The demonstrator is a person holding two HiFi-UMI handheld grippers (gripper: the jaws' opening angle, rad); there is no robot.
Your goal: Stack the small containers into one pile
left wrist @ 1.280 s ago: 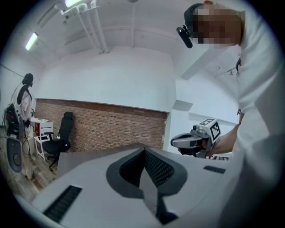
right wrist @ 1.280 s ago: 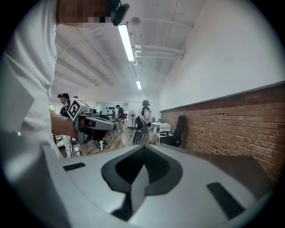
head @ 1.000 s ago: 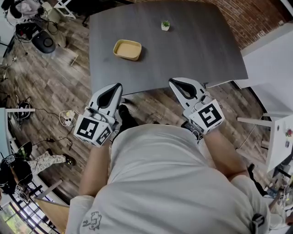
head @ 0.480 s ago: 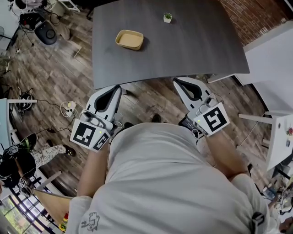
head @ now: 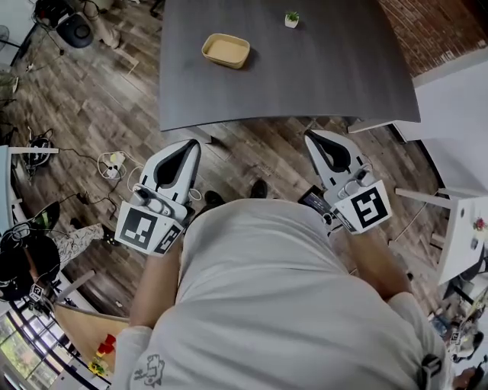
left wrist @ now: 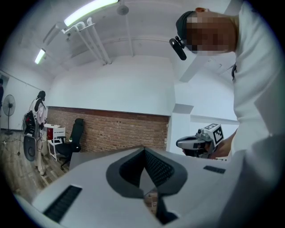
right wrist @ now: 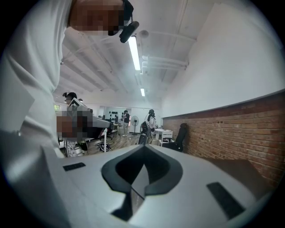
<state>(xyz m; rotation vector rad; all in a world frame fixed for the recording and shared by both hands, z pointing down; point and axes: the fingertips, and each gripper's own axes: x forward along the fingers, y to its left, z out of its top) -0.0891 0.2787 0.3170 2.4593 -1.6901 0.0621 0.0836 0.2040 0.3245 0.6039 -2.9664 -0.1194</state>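
Note:
A shallow tan container (head: 226, 50) sits on the dark grey table (head: 320, 76), toward its far left. It looks like a single pile; I cannot tell how many containers are in it. Both grippers hang over the wooden floor, short of the table's near edge. My left gripper (head: 191, 145) is shut with nothing in it, and its pads meet in the left gripper view (left wrist: 144, 150). My right gripper (head: 313, 136) is also shut and empty, as the right gripper view (right wrist: 143, 161) shows. The right gripper (left wrist: 198, 141) also appears in the left gripper view.
A small potted plant (head: 292, 19) stands at the table's far side. A power strip with cables (head: 113, 161) lies on the floor at left. White furniture (head: 461, 228) and a white counter (head: 457, 99) are at right, beside a brick wall (head: 427, 30).
The table and the container have slid up and away in the head view. Both grippers have drawn back from the table edge and now hang over the floor, still shut.

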